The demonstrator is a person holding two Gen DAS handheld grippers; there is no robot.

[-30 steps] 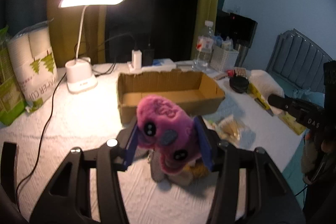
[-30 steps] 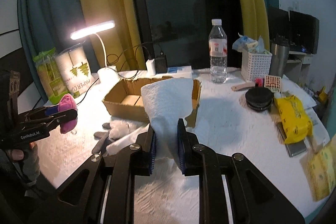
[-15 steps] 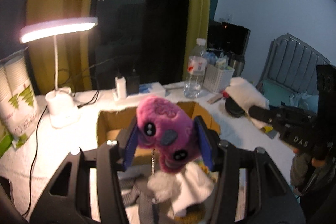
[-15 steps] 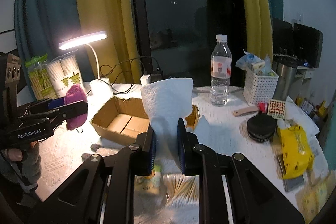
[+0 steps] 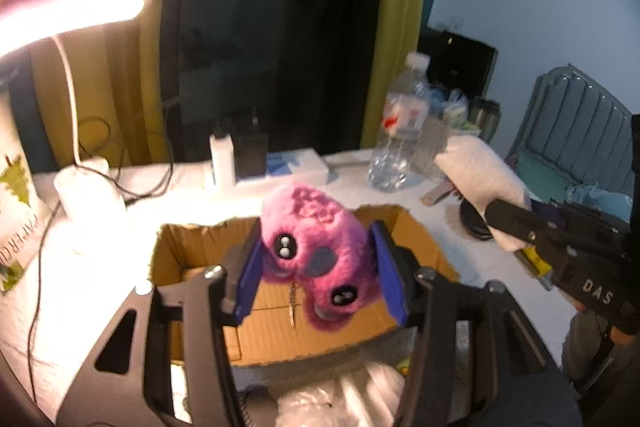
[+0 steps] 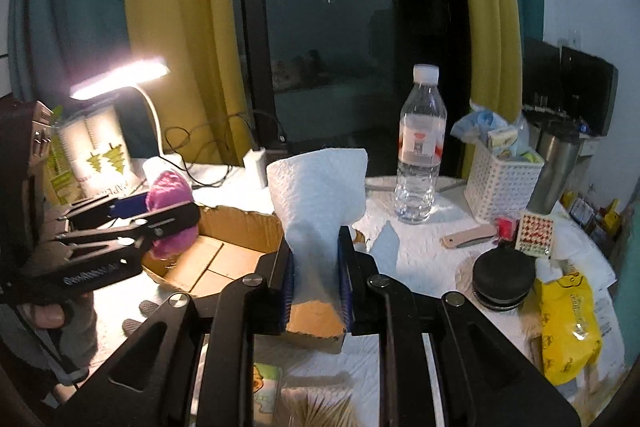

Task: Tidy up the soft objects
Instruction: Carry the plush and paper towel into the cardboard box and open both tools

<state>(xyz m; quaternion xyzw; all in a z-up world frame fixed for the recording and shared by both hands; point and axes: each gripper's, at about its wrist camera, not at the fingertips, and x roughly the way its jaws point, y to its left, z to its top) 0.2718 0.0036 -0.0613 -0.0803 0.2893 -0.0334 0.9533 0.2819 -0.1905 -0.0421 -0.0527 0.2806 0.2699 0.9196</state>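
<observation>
My left gripper [image 5: 316,267] is shut on a pink plush toy [image 5: 316,251] with black eyes and holds it above the open cardboard box [image 5: 192,251]. The toy also shows in the right wrist view [image 6: 170,215], over the box's left end [image 6: 244,223]. My right gripper [image 6: 317,267] is shut on a folded white cloth [image 6: 320,195] and holds it upright over the box's near right corner. In the left wrist view the right gripper [image 5: 504,215] with the cloth [image 5: 476,179] is at the right of the box.
A lit desk lamp [image 6: 120,79], paper cup packs [image 6: 100,163], a water bottle [image 6: 420,155], a white basket [image 6: 504,183], a steel mug [image 6: 556,167], a black round lid [image 6: 502,275] and a yellow bag [image 6: 568,323] stand on the white table. Cotton swabs [image 6: 316,407] lie near.
Both grippers have moved forward toward the box. The plush toy now hangs over the box's inside and the white cloth is over its near corner.
</observation>
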